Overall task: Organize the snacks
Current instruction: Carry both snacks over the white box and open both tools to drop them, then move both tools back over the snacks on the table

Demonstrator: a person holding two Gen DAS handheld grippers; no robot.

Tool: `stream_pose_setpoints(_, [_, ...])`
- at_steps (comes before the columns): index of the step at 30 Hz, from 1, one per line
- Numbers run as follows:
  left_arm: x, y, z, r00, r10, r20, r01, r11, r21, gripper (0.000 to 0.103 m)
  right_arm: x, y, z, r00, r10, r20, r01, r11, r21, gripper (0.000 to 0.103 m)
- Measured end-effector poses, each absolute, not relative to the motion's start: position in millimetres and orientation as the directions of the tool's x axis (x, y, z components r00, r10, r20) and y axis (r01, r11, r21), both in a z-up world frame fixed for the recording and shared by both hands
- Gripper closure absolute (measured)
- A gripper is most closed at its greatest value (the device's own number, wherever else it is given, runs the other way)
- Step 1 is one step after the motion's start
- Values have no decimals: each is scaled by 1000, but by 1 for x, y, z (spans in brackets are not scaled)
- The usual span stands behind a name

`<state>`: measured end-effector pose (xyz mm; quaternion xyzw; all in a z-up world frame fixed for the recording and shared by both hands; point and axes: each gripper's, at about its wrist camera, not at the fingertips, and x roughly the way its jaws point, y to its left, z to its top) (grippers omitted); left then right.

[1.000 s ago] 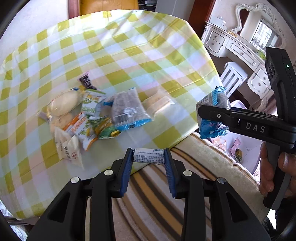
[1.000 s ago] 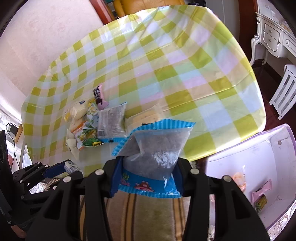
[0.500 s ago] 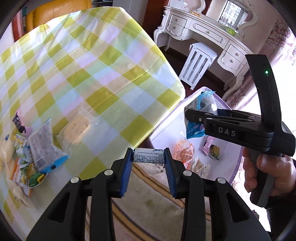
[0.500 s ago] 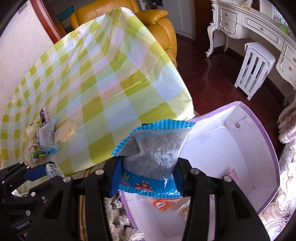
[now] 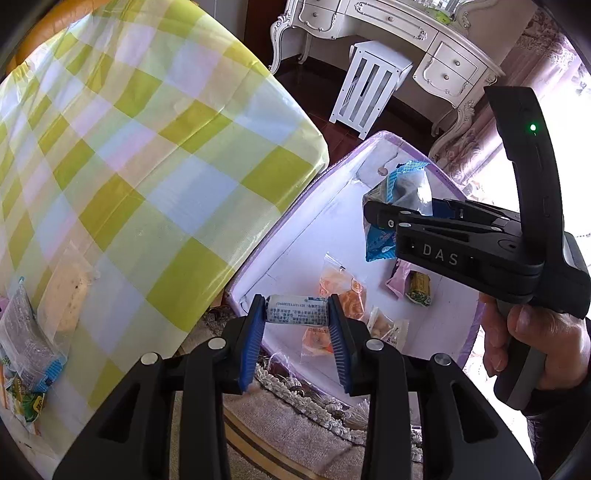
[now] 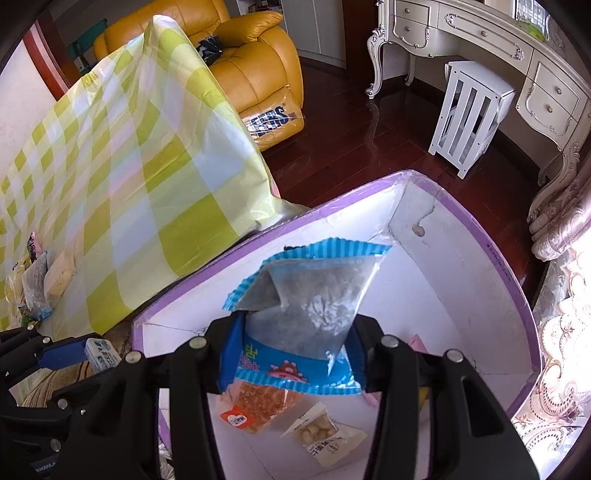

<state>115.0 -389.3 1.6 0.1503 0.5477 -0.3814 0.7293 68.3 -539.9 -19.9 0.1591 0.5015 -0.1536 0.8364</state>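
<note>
My left gripper [image 5: 297, 323] is shut on a small white-and-blue snack roll [image 5: 297, 314], held over the near wall of a purple-rimmed white box [image 5: 306, 247]. My right gripper [image 6: 295, 332] is shut on a clear bag with blue edges and grey contents [image 6: 310, 306], hanging above the box [image 6: 424, 280]. The left wrist view shows that bag [image 5: 404, 184] in the right gripper [image 5: 384, 214] from the side. An orange packet [image 6: 258, 402] and a nut packet [image 6: 325, 435] lie in the box. More snacks [image 5: 26, 343] stay on the checked table [image 5: 147, 147].
The box stands on the floor beside the table's corner, next to a fringed rug [image 5: 295, 424]. A white stool [image 5: 369, 85] and an ornate white dresser [image 6: 480, 29] stand beyond it. A yellow armchair [image 6: 255, 74] is behind the table. A hand [image 5: 528, 332] grips the right handle.
Both grippers swung from over the table to the right and down, and now hang over the box. Each still holds its snack.
</note>
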Motion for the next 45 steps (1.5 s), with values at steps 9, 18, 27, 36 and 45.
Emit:
stream_pose_setpoints(9, [116,-392,1,111,-398,-911,717,667,-204,49,67,-543,-17,468,-96,-879,425,896,128,34])
stream_pose_setpoints(18, [125,-360,18,263,-408,-874,652,743,-150,49,80,-511,3,511,-68,-857,372,916,149,27])
stream_pose_setpoints(27, [149,-288,38,471,-352,-808,472,875,-106,46,102,-459,30,568,-73,-820,330,932,146,27])
stream_pose_setpoints(36, [145,-217,49,584,-305,-753,324,937,-129,46,119,-391,39,624,-14,-781,234,957,170,27])
stream_pose_setpoints(45, [130,-146,56,648,-262,-715,169,965,-200,45,132,-337,38,608,-2,-794,126,988,94,27])
